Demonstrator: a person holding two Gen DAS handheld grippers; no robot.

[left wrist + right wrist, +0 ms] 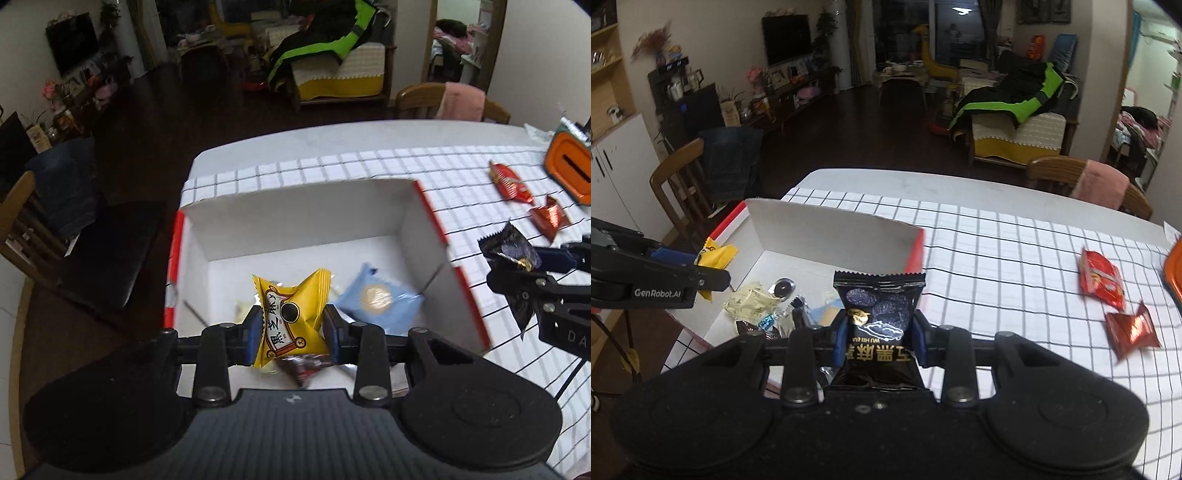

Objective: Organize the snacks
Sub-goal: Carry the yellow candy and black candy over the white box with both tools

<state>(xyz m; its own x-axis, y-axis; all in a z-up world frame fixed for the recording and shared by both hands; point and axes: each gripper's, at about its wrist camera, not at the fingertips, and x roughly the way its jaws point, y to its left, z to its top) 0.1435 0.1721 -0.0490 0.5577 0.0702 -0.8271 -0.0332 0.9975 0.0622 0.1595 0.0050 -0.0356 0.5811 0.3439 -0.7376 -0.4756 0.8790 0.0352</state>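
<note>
My left gripper (pixel 291 332) is shut on a yellow snack packet (pixel 291 314) and holds it above the open white box (pixel 295 218) with red edges. A light blue packet (pixel 380 299) and a dark packet (pixel 303 369) lie inside the box. My right gripper (pixel 879 339) is shut on a black snack packet (pixel 879 306), held at the box's right side (pixel 916 254); it also shows in the left wrist view (pixel 509 251). Two red packets (pixel 1100 280) (pixel 1132 328) lie on the checked tablecloth to the right.
An orange container (pixel 569 166) stands at the table's far right. The box holds a pale yellow packet (pixel 753 301) and several small sweets. Wooden chairs (pixel 1086 181) (pixel 683 177) stand at the far side and left of the table.
</note>
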